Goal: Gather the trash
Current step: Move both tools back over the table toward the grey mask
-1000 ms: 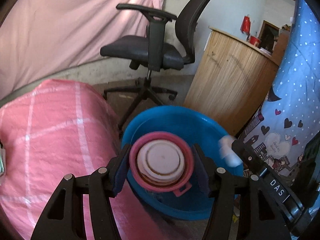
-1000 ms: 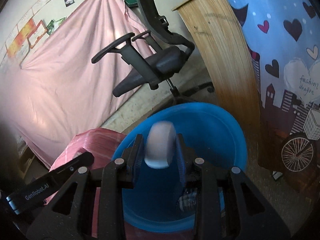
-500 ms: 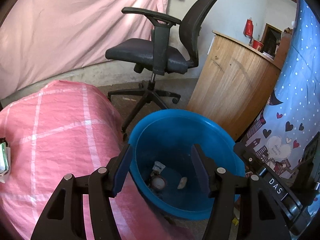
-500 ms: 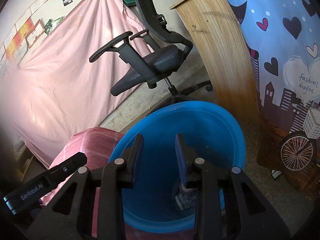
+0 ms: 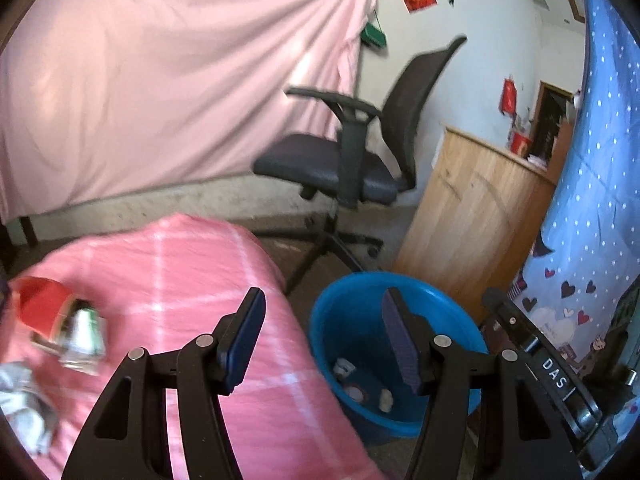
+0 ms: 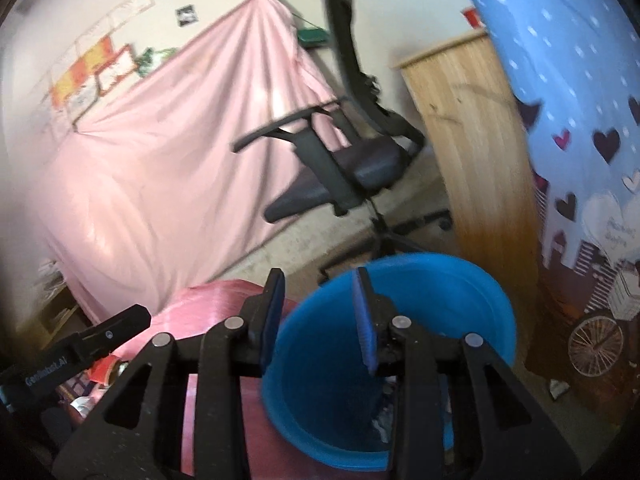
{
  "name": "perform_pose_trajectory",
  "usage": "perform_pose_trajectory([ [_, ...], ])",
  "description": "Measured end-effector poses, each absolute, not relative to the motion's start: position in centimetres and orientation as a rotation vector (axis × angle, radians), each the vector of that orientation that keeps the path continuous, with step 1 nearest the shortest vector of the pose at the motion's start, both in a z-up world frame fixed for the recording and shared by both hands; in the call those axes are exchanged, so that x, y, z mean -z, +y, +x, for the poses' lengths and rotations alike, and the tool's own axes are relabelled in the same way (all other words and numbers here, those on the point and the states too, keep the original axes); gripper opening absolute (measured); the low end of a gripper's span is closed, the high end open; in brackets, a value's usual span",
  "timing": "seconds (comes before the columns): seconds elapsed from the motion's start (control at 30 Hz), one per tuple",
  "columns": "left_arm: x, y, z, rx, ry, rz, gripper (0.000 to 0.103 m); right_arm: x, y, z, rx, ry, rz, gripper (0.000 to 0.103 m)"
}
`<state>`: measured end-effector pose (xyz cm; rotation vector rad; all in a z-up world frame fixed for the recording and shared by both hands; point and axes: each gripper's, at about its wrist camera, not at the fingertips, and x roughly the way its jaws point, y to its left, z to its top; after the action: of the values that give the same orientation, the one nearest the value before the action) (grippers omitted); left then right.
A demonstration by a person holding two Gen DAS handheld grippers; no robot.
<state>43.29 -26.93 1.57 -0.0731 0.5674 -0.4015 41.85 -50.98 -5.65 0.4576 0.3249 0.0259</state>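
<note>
Since the earlier frames both held items have been dropped into the blue bucket (image 5: 400, 312) and both views have been swung left, away from it; motion blur is seen in both. The left gripper (image 5: 324, 336) is spread wide and nothing is held between its fingers (image 5: 244, 340). The right gripper (image 6: 320, 316) is likewise parted and empty.

The bucket is set on the floor, just beside the edge of the pink-checked desk cover (image 5: 180, 264). Small trash pieces (image 5: 360, 388) are seen at its bottom. More trash is left on the desk at far left: a red-capped item (image 5: 42, 304), a clear crumpled wrapper (image 5: 84, 336) touching it, and a grey wad (image 5: 24, 404) near the frame edge.

Behind the bucket a black office chair (image 5: 344, 168) is parked, with a wooden cabinet (image 5: 472, 216) to its right and a blue heart-print curtain (image 5: 580, 216) beside that. A pink sheet (image 5: 168, 88) is hung across the back wall. Bare floor is seen between the chair base and the bucket.
</note>
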Motion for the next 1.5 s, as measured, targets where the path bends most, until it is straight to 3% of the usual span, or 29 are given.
perform_pose_trajectory([
  [0.27, -3.8, -20.0, 39.1, 0.262, 0.425, -0.115, 0.074, 3.0, -45.8, 40.1, -0.156, 0.202, 0.405, 0.085],
  [0.37, -4.2, -17.1, 38.0, 0.199, 0.406, -0.147, 0.082, 2.2, -43.9, 39.1, -0.207, 0.150, 0.391, 0.103],
  [0.47, -4.3, -14.4, 36.4, 0.131, 0.369, -0.163, 0.095, 1.6, -42.0, 38.2, -0.234, 0.106, 0.359, 0.103],
  [0.63, -4.2, -11.0, 34.3, 0.041, 0.305, -0.155, 0.099, 1.3, -38.9, 37.8, -0.289, 0.071, 0.324, 0.103],
  [0.93, -2.1, -6.2, 31.5, -0.088, 0.245, -0.155, 0.100, 1.3, -34.9, 37.4, -0.346, 0.039, 0.242, 0.103],
  [1.5, 3.0, 0.1, 30.8, -0.158, 0.362, -0.220, 0.100, 3.3, -28.0, 38.7, -0.446, 0.128, 0.070, 0.103],
])
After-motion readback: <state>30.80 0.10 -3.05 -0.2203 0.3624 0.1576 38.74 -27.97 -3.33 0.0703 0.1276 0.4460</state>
